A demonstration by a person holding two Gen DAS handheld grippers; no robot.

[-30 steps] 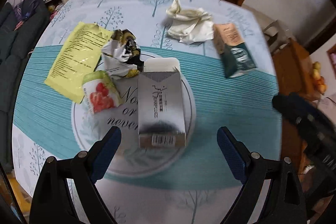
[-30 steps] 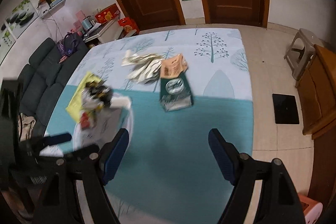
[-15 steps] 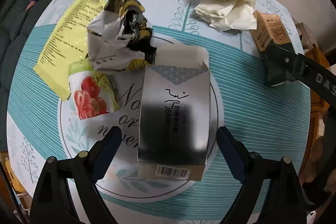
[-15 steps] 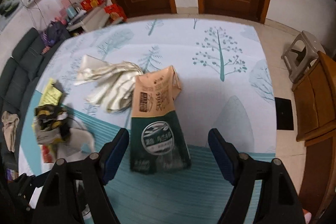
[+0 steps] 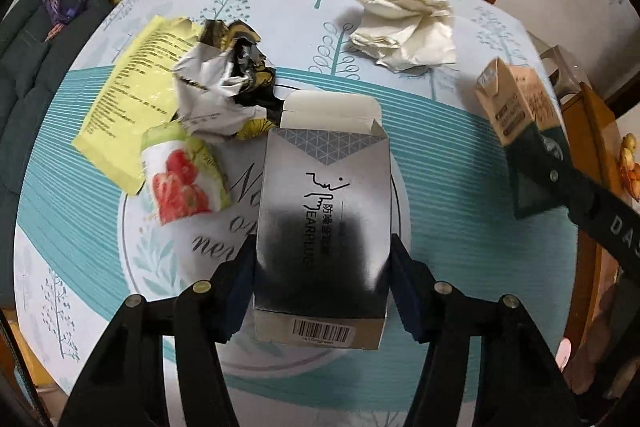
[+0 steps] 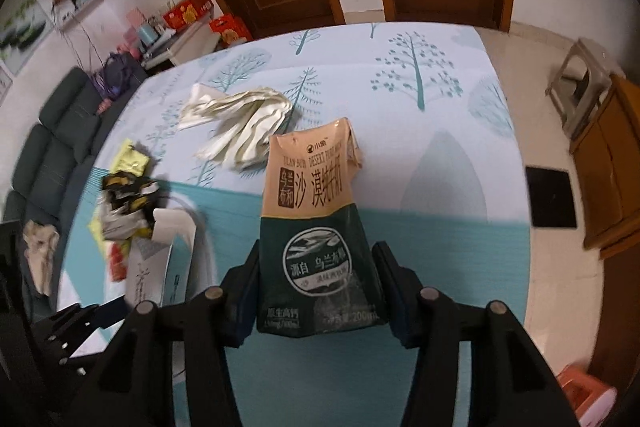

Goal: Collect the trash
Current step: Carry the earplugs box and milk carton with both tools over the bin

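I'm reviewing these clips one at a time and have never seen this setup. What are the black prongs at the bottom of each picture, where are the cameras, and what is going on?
There is no robot. A person holds a two-finger tool in each hand, and a fisheye camera on each tool looks forward along its fingers, the black prongs.

Left view: the left gripper has its fingers against both sides of a silver earplug box. It lies on a table with crumpled wrappers, a strawberry packet, a yellow sheet and crumpled white paper.

Right view: the right gripper closes on a tan-and-green milk carton, farther right on the same table.
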